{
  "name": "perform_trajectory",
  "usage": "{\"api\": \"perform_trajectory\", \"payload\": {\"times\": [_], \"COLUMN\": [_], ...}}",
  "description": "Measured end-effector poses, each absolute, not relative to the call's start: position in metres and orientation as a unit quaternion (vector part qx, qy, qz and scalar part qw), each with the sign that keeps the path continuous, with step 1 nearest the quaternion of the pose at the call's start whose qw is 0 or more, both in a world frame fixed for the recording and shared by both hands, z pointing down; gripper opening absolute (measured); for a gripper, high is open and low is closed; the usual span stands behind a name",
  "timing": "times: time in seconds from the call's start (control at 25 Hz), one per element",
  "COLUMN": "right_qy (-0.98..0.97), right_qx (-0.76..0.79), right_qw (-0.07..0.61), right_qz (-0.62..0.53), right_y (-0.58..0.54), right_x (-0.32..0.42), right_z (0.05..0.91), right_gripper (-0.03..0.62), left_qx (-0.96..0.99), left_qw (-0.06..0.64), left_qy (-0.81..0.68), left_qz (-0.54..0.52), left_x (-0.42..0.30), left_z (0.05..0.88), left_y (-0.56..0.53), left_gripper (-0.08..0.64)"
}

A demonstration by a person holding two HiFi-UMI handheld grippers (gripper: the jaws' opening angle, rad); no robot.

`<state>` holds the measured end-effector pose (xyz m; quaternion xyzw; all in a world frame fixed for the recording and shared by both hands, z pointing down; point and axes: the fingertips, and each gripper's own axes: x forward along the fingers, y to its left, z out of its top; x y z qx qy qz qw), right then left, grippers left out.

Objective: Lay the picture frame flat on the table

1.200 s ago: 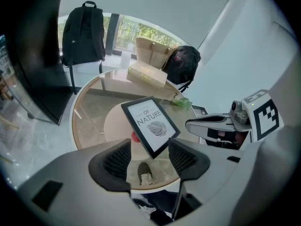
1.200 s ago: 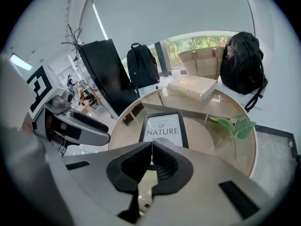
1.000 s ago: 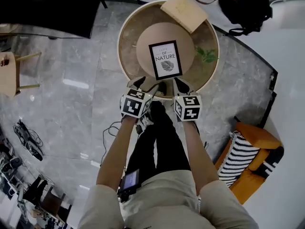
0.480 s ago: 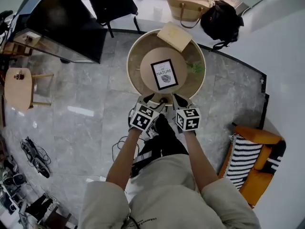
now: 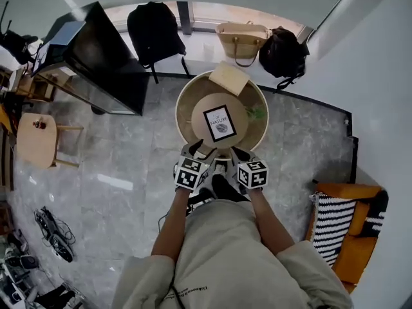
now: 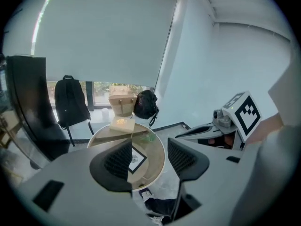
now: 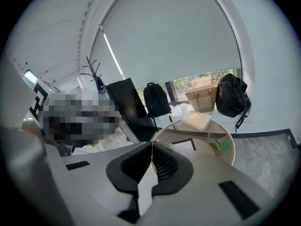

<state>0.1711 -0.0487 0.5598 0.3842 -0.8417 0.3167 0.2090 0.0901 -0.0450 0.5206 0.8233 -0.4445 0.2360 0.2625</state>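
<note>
Farther back than a second ago, the head camera now shows the tabletop [image 5: 182,111] smaller, and both tools sit at its near edge, apart from the frame [image 5: 219,123]. That frame lies face up on the middle disc [image 5: 203,111], seemingly flat. The left tool [image 6: 149,160] has its jaws spread with nothing between them; the right tool [image 7: 151,163] has its jaws pressed together, empty. Judging by this, the laying-down looks finished.
</note>
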Motion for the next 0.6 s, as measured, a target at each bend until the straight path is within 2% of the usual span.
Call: {"api": "perform_trajectory", "payload": {"times": [0.2,0.4,0.6], "right_qy": [-0.837,-0.835,-0.837], "right_qx": [0.408,0.415,0.416], "right_qw": [0.191,0.194,0.189], "right_qz": [0.311,0.304,0.302], "right_y": [-0.072,-0.066,-0.056], "right_x": [0.192,0.203,0.206], "right_z": [0.539,0.538,0.541], "right_gripper": [0.032,0.032,0.032], "left_qx": [0.831,0.826,0.822], "left_qw": [0.226,0.218,0.225], "left_qy": [-0.448,-0.465,-0.475], "left_qz": [0.241,0.231,0.218], "left_x": [0.099,0.098,0.100], "left_z": [0.507,0.503,0.503], "left_y": [-0.043,-0.045,-0.041], "left_gripper": [0.197,0.060,0.029]}}
